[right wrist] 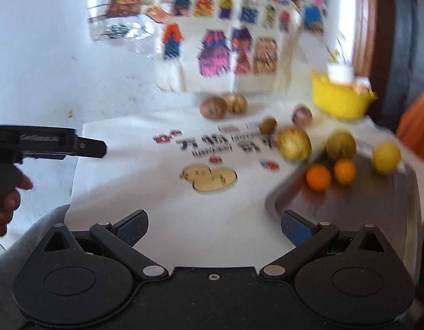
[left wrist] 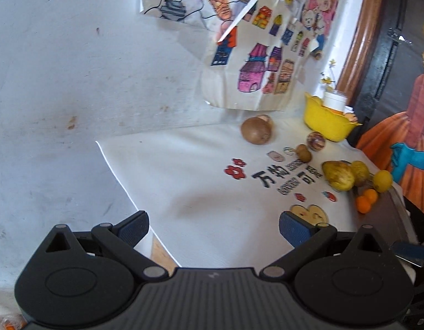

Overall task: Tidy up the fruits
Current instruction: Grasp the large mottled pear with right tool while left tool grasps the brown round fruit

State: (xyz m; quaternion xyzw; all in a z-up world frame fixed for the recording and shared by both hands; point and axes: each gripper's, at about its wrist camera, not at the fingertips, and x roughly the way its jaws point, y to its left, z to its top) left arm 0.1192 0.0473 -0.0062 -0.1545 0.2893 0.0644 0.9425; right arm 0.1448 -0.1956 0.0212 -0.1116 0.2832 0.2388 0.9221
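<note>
Matte black plastic left gripper [left wrist: 213, 228] with ribbed grey centre plate, silver pivot pins, round side discs, triangular cut-outs and blue textured finger pads [left wrist: 293, 229]. Matching black right gripper [right wrist: 214, 227], small centre screw, same blue pads [right wrist: 296, 229]. Grey sleeve [right wrist: 24, 233] alongside.

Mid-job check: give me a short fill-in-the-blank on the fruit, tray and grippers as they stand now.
1. The two small oranges lie on the metal ____.
2. The bowl at the back of the table is coloured ____.
3. The right gripper has its jaws ____ and holds nothing.
4. The left gripper holds ____.

Missing words: tray; yellow; open; nothing
</note>
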